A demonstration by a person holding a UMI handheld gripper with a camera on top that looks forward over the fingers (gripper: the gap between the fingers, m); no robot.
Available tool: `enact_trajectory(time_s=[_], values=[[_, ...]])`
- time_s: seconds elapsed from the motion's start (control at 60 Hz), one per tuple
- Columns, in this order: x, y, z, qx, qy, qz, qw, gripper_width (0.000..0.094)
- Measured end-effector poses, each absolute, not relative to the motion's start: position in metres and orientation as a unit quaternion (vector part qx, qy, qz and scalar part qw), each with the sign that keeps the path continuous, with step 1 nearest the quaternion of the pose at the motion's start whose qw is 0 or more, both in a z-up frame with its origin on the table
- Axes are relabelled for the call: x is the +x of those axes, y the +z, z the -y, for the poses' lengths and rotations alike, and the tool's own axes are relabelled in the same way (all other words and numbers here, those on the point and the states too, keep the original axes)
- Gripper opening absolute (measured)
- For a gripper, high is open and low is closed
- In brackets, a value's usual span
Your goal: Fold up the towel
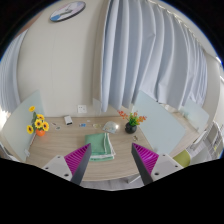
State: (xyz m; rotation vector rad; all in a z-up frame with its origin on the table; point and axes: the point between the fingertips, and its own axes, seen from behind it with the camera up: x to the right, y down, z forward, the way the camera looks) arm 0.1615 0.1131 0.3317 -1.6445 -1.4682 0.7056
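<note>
Folded green towel (98,146) on table (60,152)

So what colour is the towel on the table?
Green: the towel lies just beyond the open gripper, in the gripper view.

Gripper (114,168) held raised and level, fingers spread wide apart, magenta pads (78,158) faced inward, nothing held between, positioned short of the table (60,152)

One green towel (98,143), two flower pots (38,125) (131,122), one wall clock (67,12), one table (60,150).
</note>
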Motion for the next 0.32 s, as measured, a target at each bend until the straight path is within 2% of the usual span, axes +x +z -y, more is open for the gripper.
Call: enact_trajectory(time_s=[0.2,0.317], values=[[0.163,0.33,-0.095,-0.651,0.299,0.586,0.378,0.0851],[0.164,0.331,-0.092,-0.644,0.303,0.59,0.381,0.0851]])
